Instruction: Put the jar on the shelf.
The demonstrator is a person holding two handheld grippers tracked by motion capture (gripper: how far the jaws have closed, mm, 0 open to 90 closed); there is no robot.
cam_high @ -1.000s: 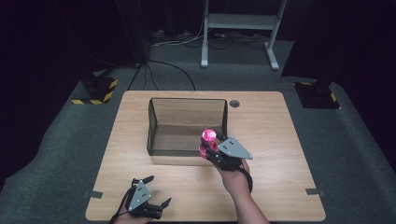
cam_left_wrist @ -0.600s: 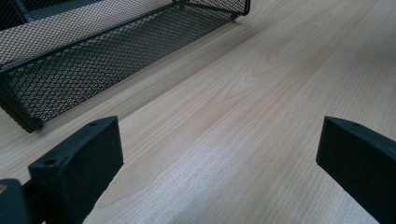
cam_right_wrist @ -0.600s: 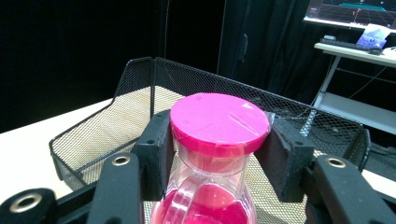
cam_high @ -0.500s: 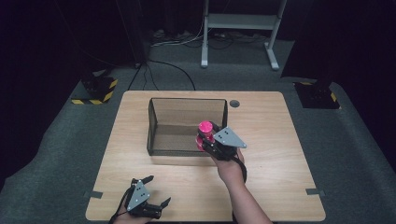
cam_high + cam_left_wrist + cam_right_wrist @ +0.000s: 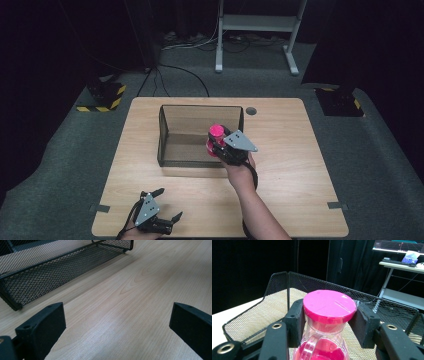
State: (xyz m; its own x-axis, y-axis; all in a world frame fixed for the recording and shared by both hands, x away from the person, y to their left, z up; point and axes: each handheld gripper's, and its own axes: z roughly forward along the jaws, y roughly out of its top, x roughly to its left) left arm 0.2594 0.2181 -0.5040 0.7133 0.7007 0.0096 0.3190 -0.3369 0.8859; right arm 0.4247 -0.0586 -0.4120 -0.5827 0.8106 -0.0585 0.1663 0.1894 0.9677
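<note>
Since a second ago, the right gripper [image 5: 216, 145] has carried the pink-lidded jar [image 5: 216, 134] leftward, over the near edge of the mesh basket [image 5: 165, 130]. Its jaws clamp the jar's neck upright, forearm reaching forward from the table's near side. The left gripper [image 5: 162, 207] rests on the table [image 5: 290, 170], jaws apart.
</note>
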